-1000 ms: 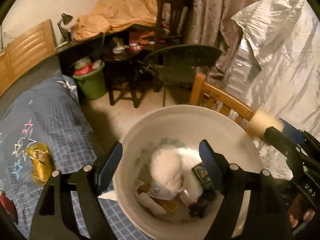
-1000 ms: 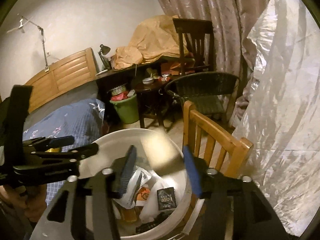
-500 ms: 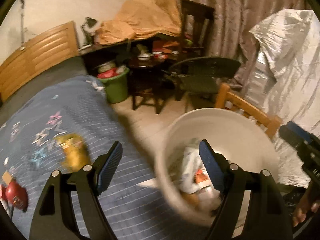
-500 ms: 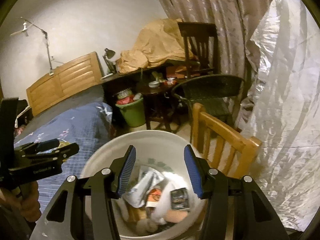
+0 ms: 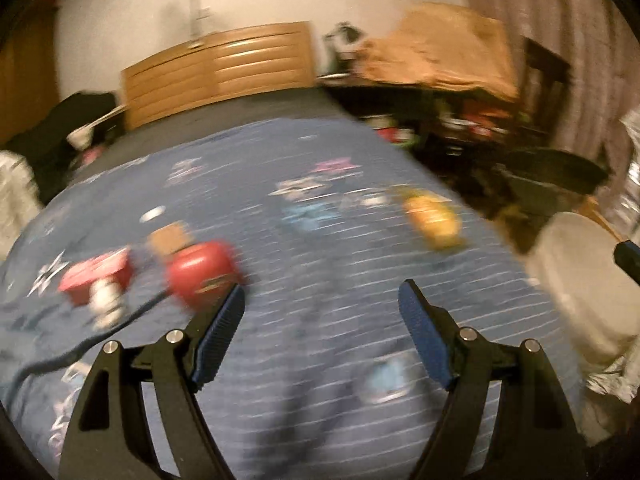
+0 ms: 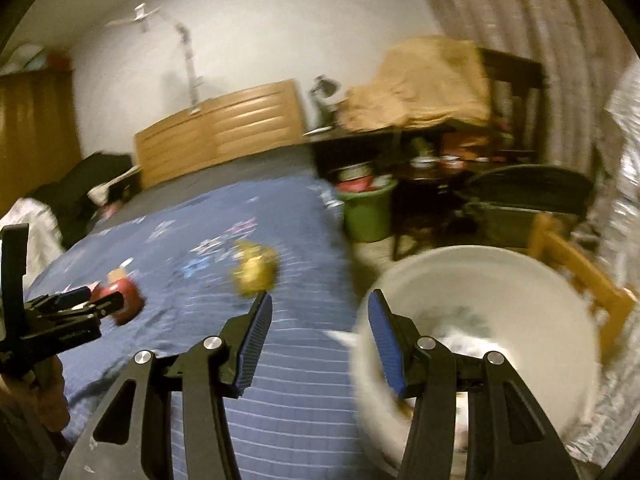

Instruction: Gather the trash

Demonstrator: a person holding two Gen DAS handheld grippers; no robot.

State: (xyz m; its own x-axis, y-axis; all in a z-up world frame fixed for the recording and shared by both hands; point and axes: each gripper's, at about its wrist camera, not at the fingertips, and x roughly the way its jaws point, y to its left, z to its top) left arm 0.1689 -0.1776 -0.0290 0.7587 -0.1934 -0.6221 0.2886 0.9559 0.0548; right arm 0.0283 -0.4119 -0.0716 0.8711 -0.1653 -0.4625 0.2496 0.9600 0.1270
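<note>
Both views are motion-blurred. A blue patterned bedspread carries scattered trash: a yellow wrapper, a round red item, a flat red packet and a small brown piece. The white trash bucket stands beside the bed at the right with trash inside. My left gripper hangs open and empty over the bedspread, the red item just off its left finger. My right gripper is open and empty over the bed's edge, next to the bucket rim.
A wooden headboard stands at the far end. A green bin, a dark desk with piled orange cloth, a dark chair, a wooden chair and silver sheeting crowd the right side.
Both grippers swung left from above the bucket to over the bed. The bucket slid to the right of both views. The red items and yellow wrapper came into the middle.
</note>
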